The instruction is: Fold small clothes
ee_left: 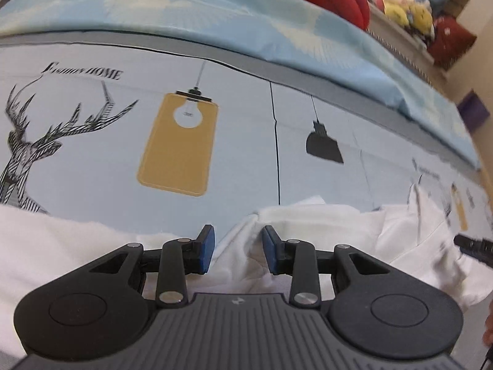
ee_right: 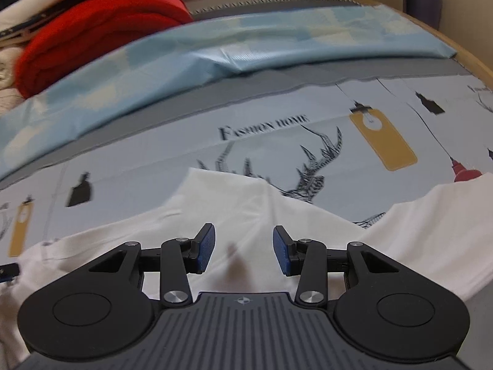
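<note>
Both grippers over white garment (ee_right: 246,215) on bed (ee_right: 154,154).
Left gripper (ee_left: 237,248) and right gripper (ee_right: 243,251): jaws part-open, gripping nothing; garment rumpled at bed's near edge.

One white garment (ee_right: 246,212) lies on one printed sheet (ee_right: 154,160), under two grippers, the left gripper (ee_left: 237,248) and the right gripper (ee_right: 243,252), each with two blue-padded fingers. One folded light-blue cloth (ee_right: 215,52) and one red blanket (ee_right: 101,27) sit behind. The left wrist view shows perhaps two yellow plush toys (ee_left: 406,12), too blurred to count surely.
</note>
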`<state>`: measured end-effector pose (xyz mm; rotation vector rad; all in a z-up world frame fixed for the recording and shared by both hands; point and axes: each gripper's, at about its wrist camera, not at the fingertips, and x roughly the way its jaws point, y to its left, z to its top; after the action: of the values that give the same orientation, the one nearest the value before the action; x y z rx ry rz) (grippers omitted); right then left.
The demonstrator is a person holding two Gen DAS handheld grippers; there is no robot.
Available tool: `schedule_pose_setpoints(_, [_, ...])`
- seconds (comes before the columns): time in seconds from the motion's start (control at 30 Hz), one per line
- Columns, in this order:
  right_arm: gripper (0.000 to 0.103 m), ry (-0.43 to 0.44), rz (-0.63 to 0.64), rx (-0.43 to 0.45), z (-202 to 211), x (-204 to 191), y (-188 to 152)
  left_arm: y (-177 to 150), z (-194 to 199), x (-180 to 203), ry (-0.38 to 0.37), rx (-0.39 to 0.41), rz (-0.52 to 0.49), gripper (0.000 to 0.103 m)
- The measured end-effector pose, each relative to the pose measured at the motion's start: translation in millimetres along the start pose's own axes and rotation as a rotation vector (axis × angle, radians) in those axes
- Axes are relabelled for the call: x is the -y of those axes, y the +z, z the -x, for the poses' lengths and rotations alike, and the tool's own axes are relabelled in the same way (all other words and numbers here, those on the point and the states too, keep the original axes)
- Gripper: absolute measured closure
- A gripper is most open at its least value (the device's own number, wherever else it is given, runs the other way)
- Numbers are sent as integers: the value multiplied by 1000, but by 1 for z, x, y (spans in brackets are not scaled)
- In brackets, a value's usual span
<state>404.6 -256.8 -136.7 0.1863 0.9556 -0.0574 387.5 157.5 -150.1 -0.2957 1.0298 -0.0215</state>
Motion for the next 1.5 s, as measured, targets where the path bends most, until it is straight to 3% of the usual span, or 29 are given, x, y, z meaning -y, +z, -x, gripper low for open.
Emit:
schedule_pose_setpoints(0.03, [60, -5, -5, -6, -5, 3, -1, 2, 0, 4, 4, -5, -16, 70])
schedule_pose_setpoints(0.07, [60, -9, -9, -15, -12, 6, -2, 2, -3, 7, -4, -10, -38, 84])
schedule_pose_setpoints(0.2, [60, -20, -4, -31, -33, 10, -2, 17, -2, 16, 13, 16, -98, 99])
schedule_pose_setpoints(0.27, [59, -21, 15, -22, -41, 9, 1, 24, 8, 21, 45, 110, -106, 102])
schedule_pose_setpoints(0.37, [60, -27, 49, -9, -50, 8, 3, 25, 35, 38, 156, 379, -170, 103])
schedule_pose_setpoints(0.4, [70, -27, 55, -1, -51, 8, 3, 27, 32, 42, 194, 378, -179, 103])
schedule_pose_setpoints(0.47, [86, -14, 59, 25, -52, 8, 1, 30, 25, 37, 171, 304, -136, 99])
schedule_pose_setpoints(0.53, [86, -20, 59, 44, -52, 8, 0, 30, 26, 32, 129, 291, -81, 98])
schedule_pose_setpoints(0.63, [87, -23, 48, 68, -51, 11, -1, 33, 29, 30, 5, 243, -61, 98])
schedule_pose_setpoints(0.7, [88, -28, 44, 78, -52, 13, -1, 31, 19, 25, -133, 121, -30, 97])
schedule_pose_setpoints(0.73, [89, -27, 43, 80, -54, 14, -2, 28, 10, 25, -156, 60, -24, 96])
schedule_pose_setpoints(0.77, [89, -28, 43, 85, -54, 14, -3, 24, 0, 26, -96, 23, -40, 96])
schedule_pose_setpoints(0.83, [89, -32, 47, 95, -55, 14, -3, 18, -14, 22, 95, 17, -74, 101])
schedule_pose_setpoints(0.93, [88, -23, 16, 109, -51, 17, -2, 25, -5, 22, 113, 46, -23, 100])
schedule_pose_setpoints(1.03, [83, 39, -33, 140, -35, 24, 0, 29, 12, 39, 24, 98, -94, 96])
schedule_pose_setpoints(1.13, [83, 78, -29, 147, -21, 27, 1, 25, 12, 45, -122, 22, -100, 89])
schedule_pose_setpoints(1.2, [83, 114, 2, 106, -18, 27, -2, 17, 1, 49, -171, -64, -124, 83])
schedule_pose_setpoints(1.23, [83, 135, 19, 75, -19, 27, -4, 12, -5, 50, -160, -102, -144, 76])
schedule_pose_setpoints(1.27, [83, 147, 41, 29, -22, 28, -8, 4, -12, 50, -112, -138, -166, 80])
schedule_pose_setpoints(1.33, [82, 59, 98, -61, -34, 32, -18, -2, -14, 48, -52, -128, -189, 90])
schedule_pose_setpoints(1.4, [81, 34, 102, -39, -28, 40, -19, 5, -3, 53, -19, -153, -178, 88])
schedule_pose_setpoints(1.5, [79, -19, 111, 15, 2, 42, -9, 3, 38, 65, -42, -82, -242, 82])
